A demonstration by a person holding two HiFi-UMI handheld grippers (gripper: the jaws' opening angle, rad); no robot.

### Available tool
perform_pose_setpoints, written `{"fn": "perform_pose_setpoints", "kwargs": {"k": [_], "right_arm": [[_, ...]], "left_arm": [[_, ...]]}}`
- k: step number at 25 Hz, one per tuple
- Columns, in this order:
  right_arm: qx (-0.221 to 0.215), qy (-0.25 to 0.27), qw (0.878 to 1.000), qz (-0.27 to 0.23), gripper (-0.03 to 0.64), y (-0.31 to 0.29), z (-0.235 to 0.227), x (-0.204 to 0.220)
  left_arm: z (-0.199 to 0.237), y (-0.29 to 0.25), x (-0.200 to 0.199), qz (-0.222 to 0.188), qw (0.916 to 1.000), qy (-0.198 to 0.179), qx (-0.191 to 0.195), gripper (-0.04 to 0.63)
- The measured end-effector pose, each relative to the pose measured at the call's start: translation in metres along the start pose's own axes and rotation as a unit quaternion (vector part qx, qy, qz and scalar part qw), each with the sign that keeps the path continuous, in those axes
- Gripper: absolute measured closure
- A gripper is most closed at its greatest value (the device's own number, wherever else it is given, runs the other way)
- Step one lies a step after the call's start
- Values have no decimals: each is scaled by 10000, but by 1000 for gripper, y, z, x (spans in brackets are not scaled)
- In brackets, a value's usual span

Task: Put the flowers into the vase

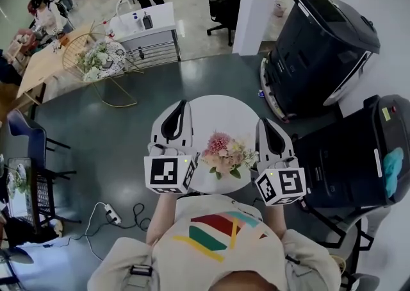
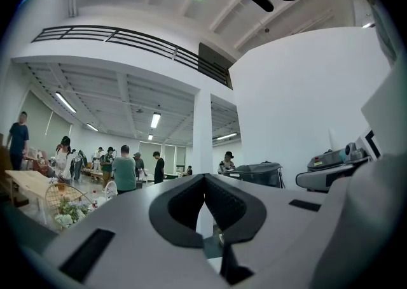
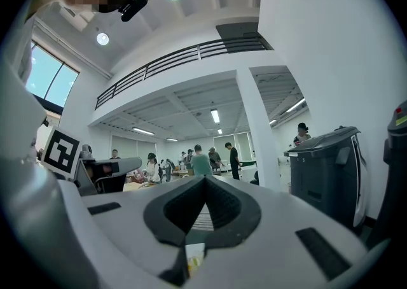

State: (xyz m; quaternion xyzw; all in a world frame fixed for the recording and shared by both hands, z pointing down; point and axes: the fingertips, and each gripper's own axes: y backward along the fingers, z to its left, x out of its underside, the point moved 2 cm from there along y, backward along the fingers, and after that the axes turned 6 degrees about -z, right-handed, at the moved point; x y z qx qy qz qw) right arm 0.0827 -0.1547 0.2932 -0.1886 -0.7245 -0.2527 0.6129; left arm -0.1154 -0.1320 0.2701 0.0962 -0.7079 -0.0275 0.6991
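Only one bunch of flowers (image 1: 224, 154) shows in the head view: a pink bloom, paler blooms around it and green leaves. It sits at the near edge of the single round white tabletop (image 1: 218, 113). Whatever it stands in is hidden under the blooms.

Two grippers flank it, each with one marker cube. The left gripper (image 1: 182, 104) lies over the tabletop's left edge, with its cube (image 1: 169, 174) nearest the person. The right gripper (image 1: 264, 122) lies over the right edge, just beside the flowers, and its cube (image 1: 282, 186) is also nearest the person. Whether either gripper touches the leaves cannot be told.

Both grippers point level, away from the person. In the left gripper view the jaws are closed, tips meeting at the top of their dark loop (image 2: 204, 176), with nothing caught between them. The right gripper view shows the same: jaws together at the tips (image 3: 205, 178), gripping nothing.

Two large black machines (image 1: 320, 46) (image 1: 359, 155) stand on the floor beyond the tabletop's right edge.
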Motion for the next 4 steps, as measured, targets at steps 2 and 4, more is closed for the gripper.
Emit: {"fn": "perform_pose_setpoints", "kwargs": {"k": [2, 4], "right_arm": [[-21, 51, 10000, -16, 614, -2, -1, -1], [-16, 79, 10000, -47, 614, -3, -3, -2]], "left_arm": [[-1, -2, -1, -25, 10000, -32, 24, 588], [-2, -5, -2, -51, 10000, -66, 53, 588]]}}
